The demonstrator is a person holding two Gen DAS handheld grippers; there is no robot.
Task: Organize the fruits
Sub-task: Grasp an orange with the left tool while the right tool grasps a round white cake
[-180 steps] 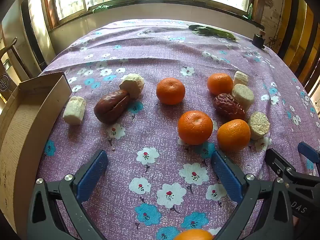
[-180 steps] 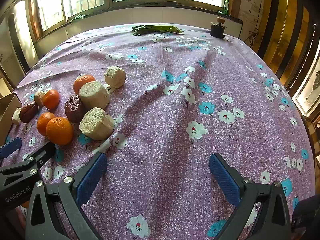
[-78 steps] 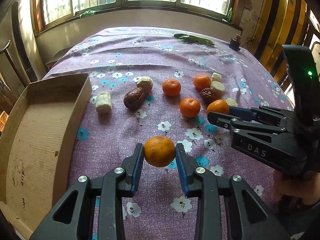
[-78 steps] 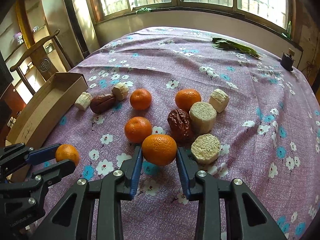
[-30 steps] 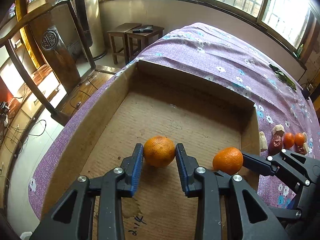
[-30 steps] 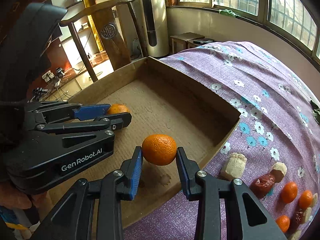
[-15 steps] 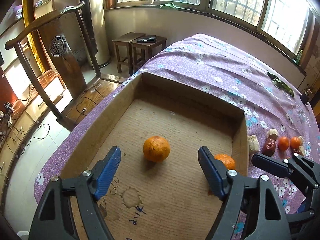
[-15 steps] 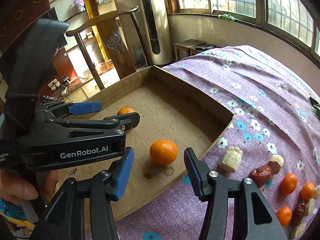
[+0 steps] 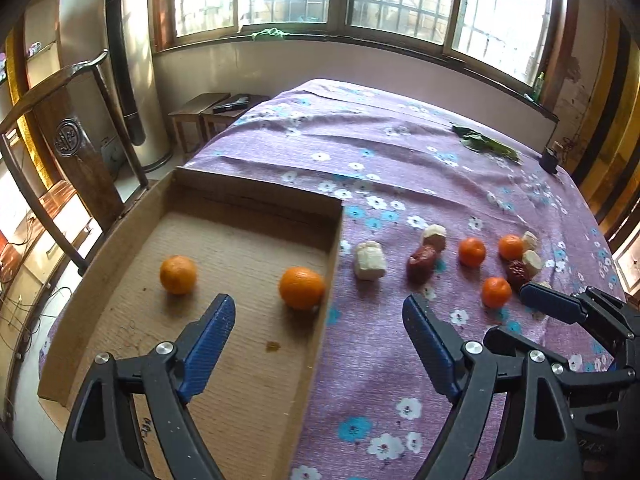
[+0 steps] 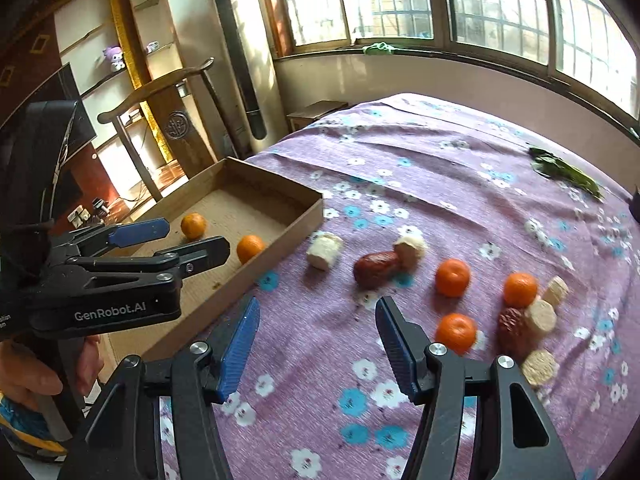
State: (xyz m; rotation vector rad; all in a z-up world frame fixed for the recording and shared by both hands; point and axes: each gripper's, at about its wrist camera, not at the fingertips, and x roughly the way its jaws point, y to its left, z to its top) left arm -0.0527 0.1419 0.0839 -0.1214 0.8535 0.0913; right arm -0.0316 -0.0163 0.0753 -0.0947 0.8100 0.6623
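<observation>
Orange, round and dimpled — two tangerines (image 9: pixel 178 274) (image 9: pixel 301 288) lie apart inside the cardboard tray (image 9: pixel 256 196); left gripper (image 9: pixel 316 320) and right gripper (image 10: pixel 316 320) are empty, jaws opening.

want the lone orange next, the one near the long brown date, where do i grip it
Grip the orange across its widest middle, coming from above and the near side. It is round and stands clear of the date, so both pads fit. The right gripper, jaws opening and empty, is nearest.

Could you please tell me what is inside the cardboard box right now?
Two oranges lie inside the box. The left tongs cover part of its near floor.
</observation>
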